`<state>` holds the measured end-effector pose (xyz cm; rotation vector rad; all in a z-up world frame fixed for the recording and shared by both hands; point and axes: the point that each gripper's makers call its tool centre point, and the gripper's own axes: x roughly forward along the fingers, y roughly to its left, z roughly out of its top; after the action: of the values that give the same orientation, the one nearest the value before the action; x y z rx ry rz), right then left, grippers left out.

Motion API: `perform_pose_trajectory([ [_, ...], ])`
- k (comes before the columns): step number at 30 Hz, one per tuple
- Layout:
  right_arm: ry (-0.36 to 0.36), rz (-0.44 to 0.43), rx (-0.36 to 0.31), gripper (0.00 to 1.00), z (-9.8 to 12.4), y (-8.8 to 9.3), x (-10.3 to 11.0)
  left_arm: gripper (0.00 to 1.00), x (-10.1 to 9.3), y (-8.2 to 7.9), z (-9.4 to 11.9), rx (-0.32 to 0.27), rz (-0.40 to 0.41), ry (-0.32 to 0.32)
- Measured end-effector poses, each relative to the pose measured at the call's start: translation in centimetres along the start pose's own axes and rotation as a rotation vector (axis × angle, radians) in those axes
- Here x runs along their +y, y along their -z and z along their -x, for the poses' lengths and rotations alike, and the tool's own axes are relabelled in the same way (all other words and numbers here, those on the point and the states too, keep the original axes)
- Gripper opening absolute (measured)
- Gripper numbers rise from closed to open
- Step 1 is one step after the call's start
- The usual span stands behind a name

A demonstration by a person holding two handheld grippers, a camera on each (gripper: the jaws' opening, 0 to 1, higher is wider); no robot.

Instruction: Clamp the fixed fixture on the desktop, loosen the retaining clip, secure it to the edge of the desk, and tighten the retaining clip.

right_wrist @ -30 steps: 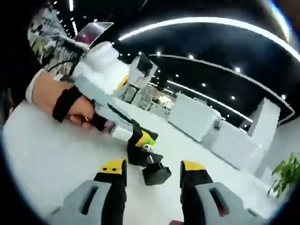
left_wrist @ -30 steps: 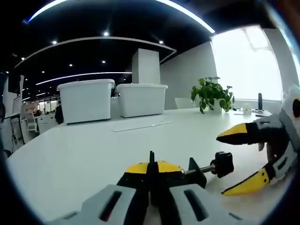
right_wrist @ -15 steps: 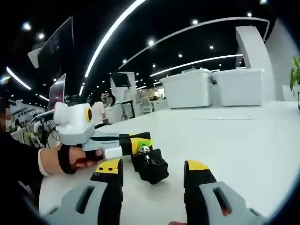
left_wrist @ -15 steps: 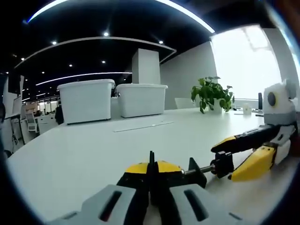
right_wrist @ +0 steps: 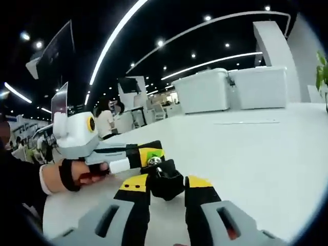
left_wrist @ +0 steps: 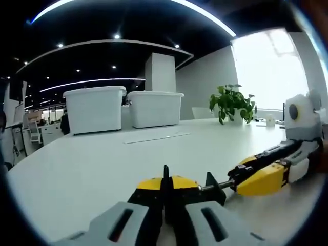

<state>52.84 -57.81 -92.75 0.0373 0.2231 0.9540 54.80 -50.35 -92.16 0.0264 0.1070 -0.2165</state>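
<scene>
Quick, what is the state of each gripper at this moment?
Left gripper: shut on the black clamp.
Right gripper: shut on the clamp's screw knob.

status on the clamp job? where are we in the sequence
Done: the left gripper is shut on the black clamp, holding it on the white desk. In hand: the right gripper has its jaws around the clamp's knob, apparently gripping it, set to loosen. Left: unscrewing the knob, carrying the clamp to the desk edge, and tightening. The clamp sits on the desktop, not on an edge.
</scene>
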Motion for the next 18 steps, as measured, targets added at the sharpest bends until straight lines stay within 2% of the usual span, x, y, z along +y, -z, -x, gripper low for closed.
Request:
perform_pose_trajectory([
  [2,0.008,0.057,-0.006,0.24,0.1,-0.1,0.0,0.04,0.0,0.0,0.0,0.000,-0.001,0.000],
  [5,0.021,0.234,-0.025,0.23,0.2,-0.3,0.3,0.04,0.0,0.0,0.0,0.000,-0.002,-0.001],
  [6,0.025,0.414,-0.043,0.23,0.1,-0.4,0.6,0.04,0.0,0.0,0.0,0.000,-0.002,-0.001],
  [7,0.033,0.490,-0.047,0.23,0.2,-0.3,1.0,0.04,0.0,0.0,0.0,0.000,-0.003,-0.002],
  [9,0.051,0.542,-0.042,0.23,0.3,-0.2,1.1,0.04,0.0,0.0,0.0,0.001,-0.006,-0.004],
  [13,0.076,0.746,-0.040,0.23,0.3,-0.1,1.3,0.04,0.0,0.1,-0.1,0.001,-0.005,-0.003],
  [15,0.074,0.723,-0.045,0.23,0.3,-0.2,1.3,0.04,0.0,0.1,-0.1,0.001,-0.006,-0.003],
  [18,0.077,0.769,-0.051,0.23,0.3,-0.2,1.3,0.04,-0.1,0.1,-0.1,0.001,-0.009,-0.004],
])
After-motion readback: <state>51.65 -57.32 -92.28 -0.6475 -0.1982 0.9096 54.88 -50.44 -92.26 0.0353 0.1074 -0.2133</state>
